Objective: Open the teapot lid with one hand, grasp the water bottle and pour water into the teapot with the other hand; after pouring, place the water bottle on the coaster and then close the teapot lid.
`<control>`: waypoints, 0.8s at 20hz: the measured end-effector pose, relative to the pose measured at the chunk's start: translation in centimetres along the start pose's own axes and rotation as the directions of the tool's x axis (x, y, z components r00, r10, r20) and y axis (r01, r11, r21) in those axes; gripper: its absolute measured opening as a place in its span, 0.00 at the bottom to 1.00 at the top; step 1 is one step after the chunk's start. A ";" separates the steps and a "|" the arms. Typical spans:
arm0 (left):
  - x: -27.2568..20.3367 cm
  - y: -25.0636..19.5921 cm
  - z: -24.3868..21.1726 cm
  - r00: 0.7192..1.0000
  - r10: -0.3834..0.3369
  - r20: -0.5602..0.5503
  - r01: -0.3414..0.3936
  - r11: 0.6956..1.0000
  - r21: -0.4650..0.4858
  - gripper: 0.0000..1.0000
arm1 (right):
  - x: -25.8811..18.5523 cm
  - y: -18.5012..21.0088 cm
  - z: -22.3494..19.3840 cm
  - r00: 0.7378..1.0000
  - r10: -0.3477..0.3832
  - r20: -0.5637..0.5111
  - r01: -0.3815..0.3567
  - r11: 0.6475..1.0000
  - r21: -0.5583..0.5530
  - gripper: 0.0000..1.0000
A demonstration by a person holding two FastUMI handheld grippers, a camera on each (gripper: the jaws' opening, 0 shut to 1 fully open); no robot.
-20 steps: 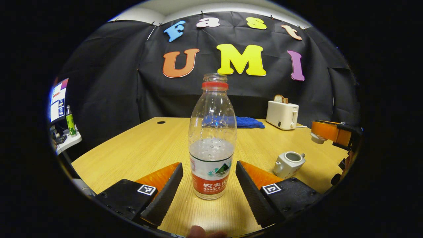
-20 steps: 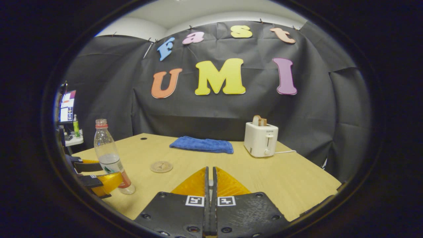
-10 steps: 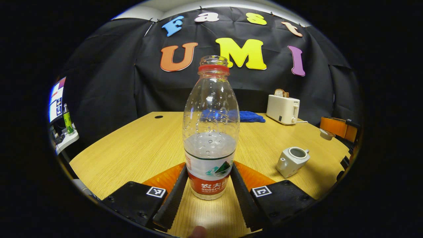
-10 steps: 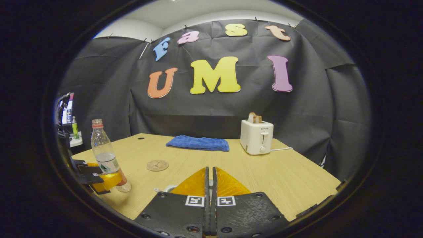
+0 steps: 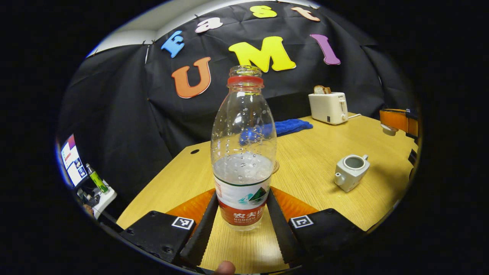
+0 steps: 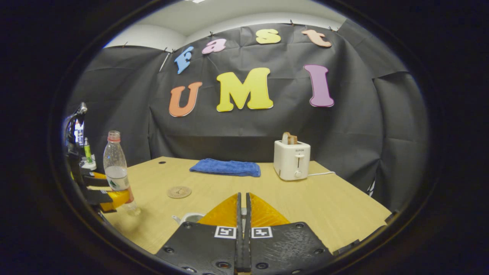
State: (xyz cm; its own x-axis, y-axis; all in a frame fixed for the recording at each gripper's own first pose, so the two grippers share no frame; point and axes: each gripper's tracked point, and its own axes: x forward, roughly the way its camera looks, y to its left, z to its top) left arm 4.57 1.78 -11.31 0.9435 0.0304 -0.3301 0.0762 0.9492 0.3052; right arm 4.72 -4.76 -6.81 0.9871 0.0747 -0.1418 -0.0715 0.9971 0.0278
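Left gripper view: my left gripper [image 5: 242, 214] clamps both fingers on the labelled lower part of the clear plastic water bottle with a red neck ring [image 5: 243, 152], uncapped, part full. The small white ceramic teapot [image 5: 351, 172] stands lidless on the light wooden table [image 5: 324, 152], right of the bottle.

Right gripper view: my right gripper [image 6: 243, 208] is pressed closed on the teapot lid's small knob [image 6: 243, 211]. The round coaster [image 6: 179, 191] lies between bottle and teapot.

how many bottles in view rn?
2. Water bottle between the left gripper jaws, over the table's near edge. Small green bottle on the side shelf far left. Others may be hidden.
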 end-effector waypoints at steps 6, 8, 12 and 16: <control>0.3 2.0 1.4 0.996 0.085 0.010 -0.084 0.951 0.298 0.76 | -0.9 -1.3 -1.3 0.999 0.007 -0.032 -0.007 1.000 -0.014 0.00; 0.7 2.2 1.9 0.996 0.093 0.012 -0.090 0.916 0.390 0.75 | -1.2 -2.1 -1.4 1.000 -0.001 -0.030 0.001 1.000 -0.013 0.00; 1.4 1.8 2.1 0.994 0.107 0.009 -0.095 0.831 0.549 0.75 | -1.6 -3.2 -1.7 0.999 -0.008 -0.034 0.008 1.000 -0.014 0.00; 1.9 1.0 1.9 0.993 0.114 -0.009 -0.077 0.725 0.684 0.74 | -2.0 -4.0 -2.0 0.999 -0.009 -0.036 0.009 1.000 -0.013 0.00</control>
State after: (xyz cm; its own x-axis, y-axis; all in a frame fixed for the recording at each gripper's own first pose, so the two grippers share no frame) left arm 7.06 2.18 -9.96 0.9430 0.1415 -0.3013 0.2033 0.4719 0.8579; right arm 2.71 -8.88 -8.65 0.9819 0.0663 -0.1772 -0.0649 0.9978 0.0138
